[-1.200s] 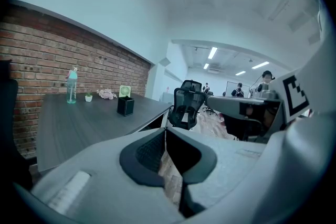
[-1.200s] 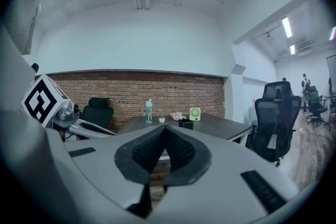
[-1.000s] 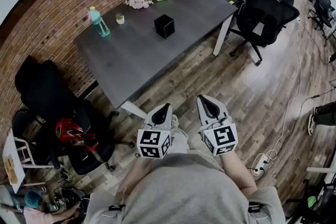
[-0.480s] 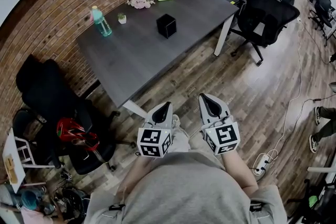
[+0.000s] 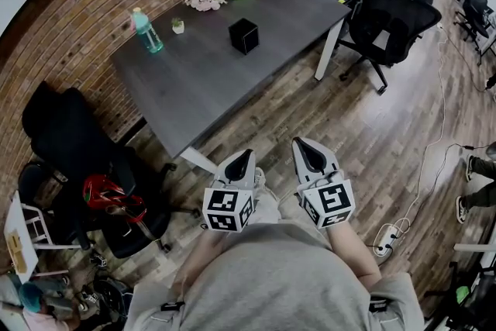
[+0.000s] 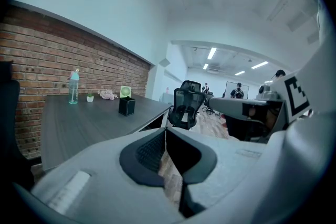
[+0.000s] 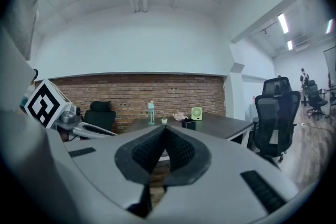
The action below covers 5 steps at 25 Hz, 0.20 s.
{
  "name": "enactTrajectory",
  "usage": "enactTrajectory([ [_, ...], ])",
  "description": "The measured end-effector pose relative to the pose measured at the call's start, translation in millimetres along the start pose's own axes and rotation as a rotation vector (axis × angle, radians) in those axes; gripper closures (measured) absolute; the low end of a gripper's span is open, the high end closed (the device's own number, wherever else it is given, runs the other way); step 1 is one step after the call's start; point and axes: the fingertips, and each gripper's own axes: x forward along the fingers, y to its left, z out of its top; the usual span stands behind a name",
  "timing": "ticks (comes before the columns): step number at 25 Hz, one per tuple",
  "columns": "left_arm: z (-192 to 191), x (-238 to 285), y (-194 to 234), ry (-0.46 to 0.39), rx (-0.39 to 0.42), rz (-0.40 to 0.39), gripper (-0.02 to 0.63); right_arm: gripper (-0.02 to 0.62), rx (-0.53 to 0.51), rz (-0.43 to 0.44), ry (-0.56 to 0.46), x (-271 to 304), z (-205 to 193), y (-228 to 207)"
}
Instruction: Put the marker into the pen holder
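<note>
Currently we hold the left gripper (image 5: 239,160) and right gripper (image 5: 308,149) low at centre frame, jaws together and empty, likely a carry posture, well apart from the table (image 5: 194,81). The holder (image 5: 243,36) stands upper centre; no marker shows.

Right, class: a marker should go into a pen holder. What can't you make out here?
Marker: seen in no view; on the dark grey table it might be too small, head view.
Inside of black cube pen holder: too small in head view; own wall hides it in both gripper views.
Person's hands: head view, covered by left gripper and right gripper.
</note>
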Motion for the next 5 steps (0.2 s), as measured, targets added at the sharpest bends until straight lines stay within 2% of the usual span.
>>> enactTrajectory([
  [5,2.1,3.5,0.2,-0.001,0.000,-0.001,0.586,0.595,0.000,-0.006,0.004,1.8,-0.5,-3.3],
])
